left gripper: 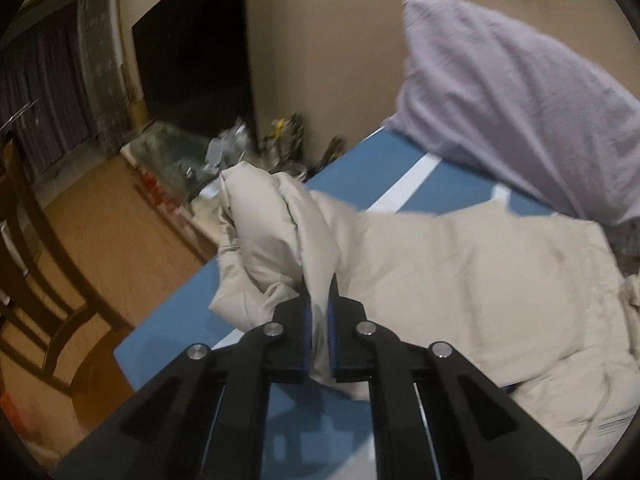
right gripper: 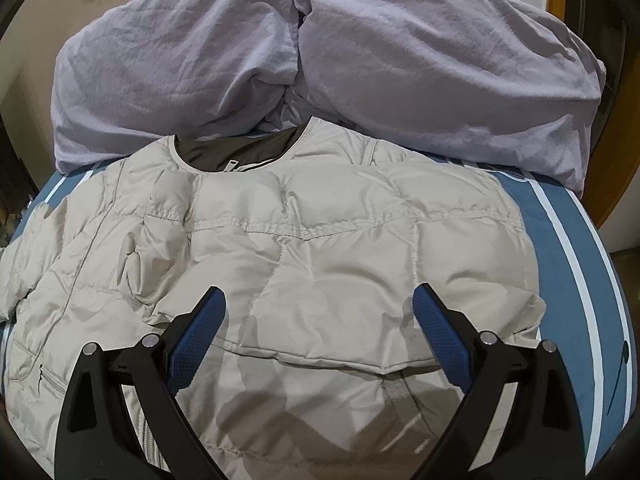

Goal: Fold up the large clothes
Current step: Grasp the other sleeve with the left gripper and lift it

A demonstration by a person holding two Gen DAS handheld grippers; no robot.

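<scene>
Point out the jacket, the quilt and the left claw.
jacket (right gripper: 340, 240), right wrist view, on its quilted back panel.
quilt (right gripper: 420, 60), right wrist view, on its right-hand mound.
left claw (left gripper: 319, 320), left wrist view, between the tips pinching jacket fabric.

Black linkage arms, silver pivot screws, blue ribbed fingers

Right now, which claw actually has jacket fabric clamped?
The left claw: its blue pads are shut on a bunched fold of the beige puffer jacket. The right claw is wide open above the jacket, gripping nothing.
</scene>
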